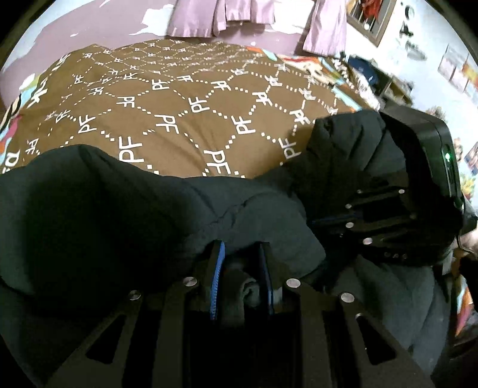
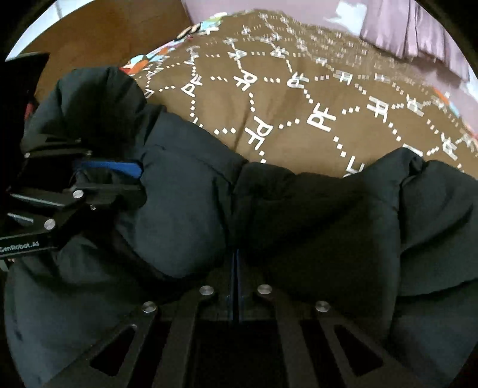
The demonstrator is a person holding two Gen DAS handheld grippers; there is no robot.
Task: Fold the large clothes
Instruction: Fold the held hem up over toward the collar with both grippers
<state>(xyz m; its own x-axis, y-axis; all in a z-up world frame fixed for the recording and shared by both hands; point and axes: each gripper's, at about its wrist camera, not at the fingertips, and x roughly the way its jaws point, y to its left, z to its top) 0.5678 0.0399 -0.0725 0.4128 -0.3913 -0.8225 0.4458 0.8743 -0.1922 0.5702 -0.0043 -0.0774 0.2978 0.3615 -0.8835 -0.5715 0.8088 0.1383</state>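
A: Where's your jacket (image 1: 125, 209) rn?

B: Dark puffy jacket (image 2: 313, 215), bunched at the near edge of the bed, lying on the brown cover (image 1: 179, 119). In your left view its long axis runs roughly 9 to 3 o'clock, one end humped at 9, the other rising toward 2. Can't tell which end is collar or hem.

A: And your tools?

B: Left tool (image 1: 242, 268): jaws narrow, blue pads on both sides, a fold of the jacket pinched between them. In the right view you see the left tool (image 2: 113, 179) at 9 o'clock, biting the fabric sideways. Right tool (image 2: 236, 268): jaws nearly together, fabric bulging over the tips, so it looks clamped on the jacket too. From the left view the right tool (image 1: 334, 221) sits at 3 o'clock, tips buried in fabric.

A: Room to move?

B: Brown cover (image 2: 313, 104) lies open from 10 through 2 o'clock, up to the purple curtains (image 1: 221, 15). Bed's left edge shows at 11 in your right view, wood floor (image 2: 104, 35) beyond.

A: Any writing?

B: "PF" repeated in white on the cover, w/ dotted lattice lines. Left tool reads "GenRobot.AI", first letter partly cut off.
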